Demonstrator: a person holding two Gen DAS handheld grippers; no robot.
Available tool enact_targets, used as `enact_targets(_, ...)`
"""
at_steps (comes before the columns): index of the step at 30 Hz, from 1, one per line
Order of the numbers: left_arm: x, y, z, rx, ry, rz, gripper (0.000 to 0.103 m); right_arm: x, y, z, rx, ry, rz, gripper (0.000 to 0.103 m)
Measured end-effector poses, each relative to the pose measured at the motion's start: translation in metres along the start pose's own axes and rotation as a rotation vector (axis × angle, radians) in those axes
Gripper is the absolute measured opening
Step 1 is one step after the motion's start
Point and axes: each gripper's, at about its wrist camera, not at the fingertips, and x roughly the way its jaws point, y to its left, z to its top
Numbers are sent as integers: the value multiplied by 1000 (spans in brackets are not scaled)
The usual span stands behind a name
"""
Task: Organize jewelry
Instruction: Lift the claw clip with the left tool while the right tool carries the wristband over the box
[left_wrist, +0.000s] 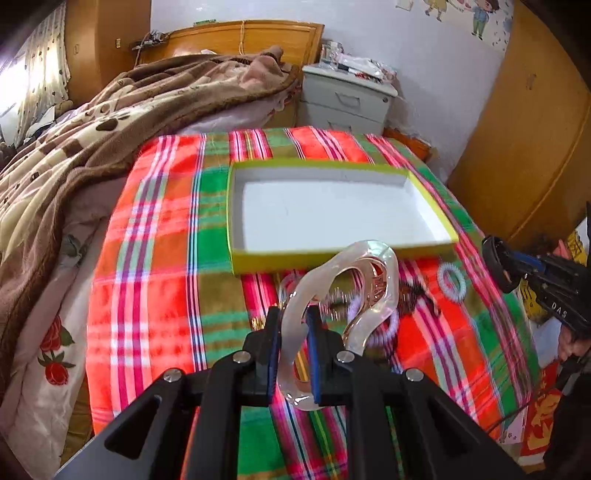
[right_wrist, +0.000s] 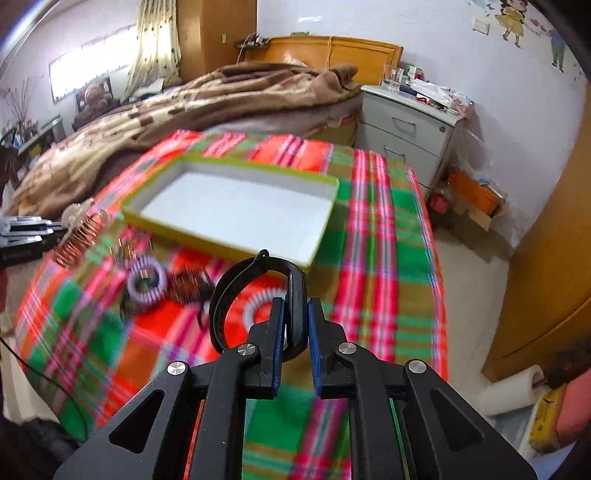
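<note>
While the plaid cloth (left_wrist: 147, 258) fills the middle of both views, the yellow-edged box (left_wrist: 236, 206) lies open on it in the upper centre, and its white floor shows nothing inside. Below the box, in the lower centre of the right wrist view, the small pieces lie near each other: a lilac coil ring (right_wrist: 146, 282), a dark clip (right_wrist: 192, 286) and a white coil ring (right_wrist: 258, 306).

The left gripper (left_wrist: 291, 354) pinches a clear hair claw (left_wrist: 354, 295) by its lower part, and the claw stands up between the pads. The right gripper (right_wrist: 295, 343) pinches a black clip (right_wrist: 255, 295) at its right side.

I judge the step to be carrying: both pieces are held above the cloth and are not yet in the box. The next move calls for bringing each piece over the box floor and only then spreading the pads.
</note>
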Motion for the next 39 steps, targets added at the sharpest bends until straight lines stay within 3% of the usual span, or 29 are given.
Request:
enact_targets(3, 5, 6, 19, -35, -8, -5, 14, 10, -2, 18, 19, -10, 14, 13)
enact_targets(6, 12, 6, 36, -30, -26, 38, 14, 22, -5, 35, 46, -6, 18, 13)
enact_targets(17, 62, 13, 83, -85, 12, 28, 14, 72, -21, 78, 126, 10, -25, 13)
enact_targets(29, 124, 15, 111, -99, 77, 92, 14, 130, -23, 96, 126, 67, -114, 13)
enact_targets(39, 145, 14, 118, -109, 108, 88, 16, 147, -15, 99, 91, 76, -120, 13)
